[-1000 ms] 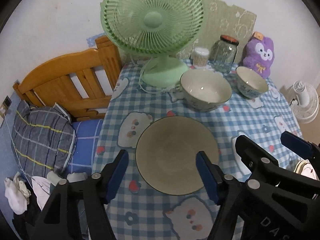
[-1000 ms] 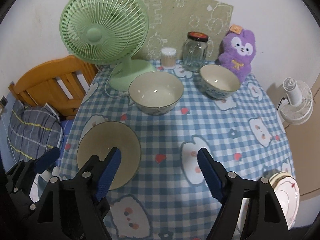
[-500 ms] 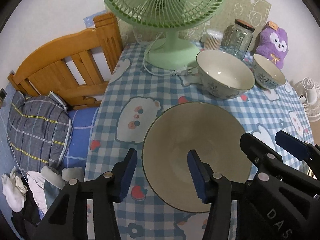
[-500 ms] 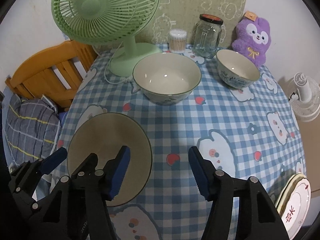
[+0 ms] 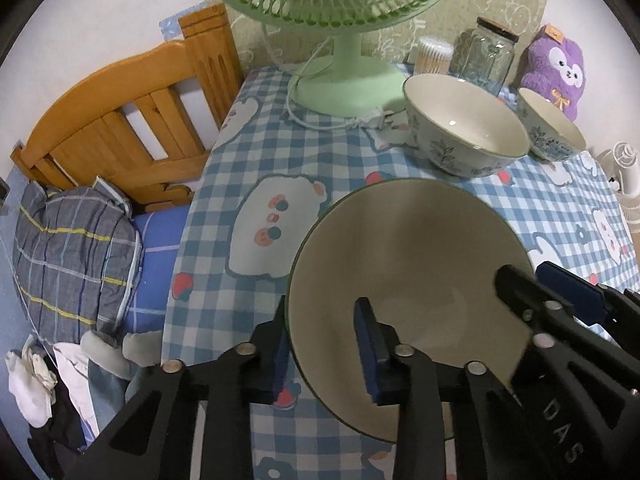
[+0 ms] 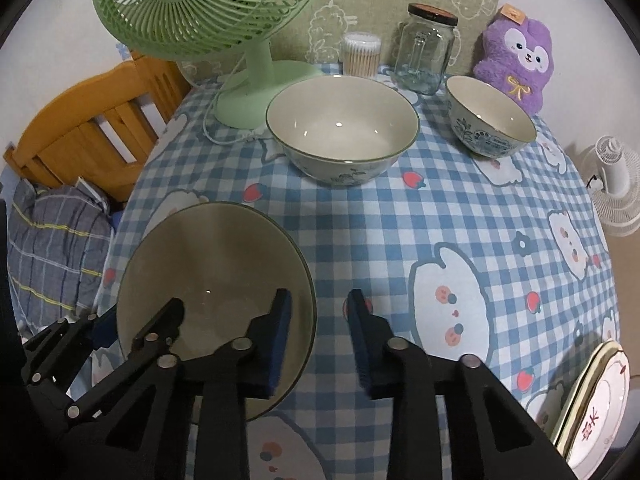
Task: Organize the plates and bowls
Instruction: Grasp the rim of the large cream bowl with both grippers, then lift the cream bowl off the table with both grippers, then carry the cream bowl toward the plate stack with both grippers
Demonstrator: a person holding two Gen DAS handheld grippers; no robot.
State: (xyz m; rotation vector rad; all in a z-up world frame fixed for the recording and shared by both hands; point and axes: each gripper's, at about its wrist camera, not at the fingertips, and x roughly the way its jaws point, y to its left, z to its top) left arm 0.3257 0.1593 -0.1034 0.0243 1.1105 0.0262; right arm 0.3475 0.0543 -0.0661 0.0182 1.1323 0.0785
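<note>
A shallow olive plate with a dark green rim lies on the checked tablecloth near its left edge. My left gripper straddles the plate's left rim, one finger outside it and one over the plate; its jaws are closing, with a gap still showing. My right gripper straddles the right rim the same way, jaws closing, pads not touching. A large bowl and a small bowl stand further back. A stack of plates sits at the table's near right edge.
A green desk fan with its cord, a cotton swab tub, a glass jar and a purple plush line the back. A wooden headboard and bedding lie left of the table; a small white fan stands to the right.
Both grippers have come down and forward onto the plate. Their jaws have narrowed from wide apart to a small gap around the plate's opposite rims.
</note>
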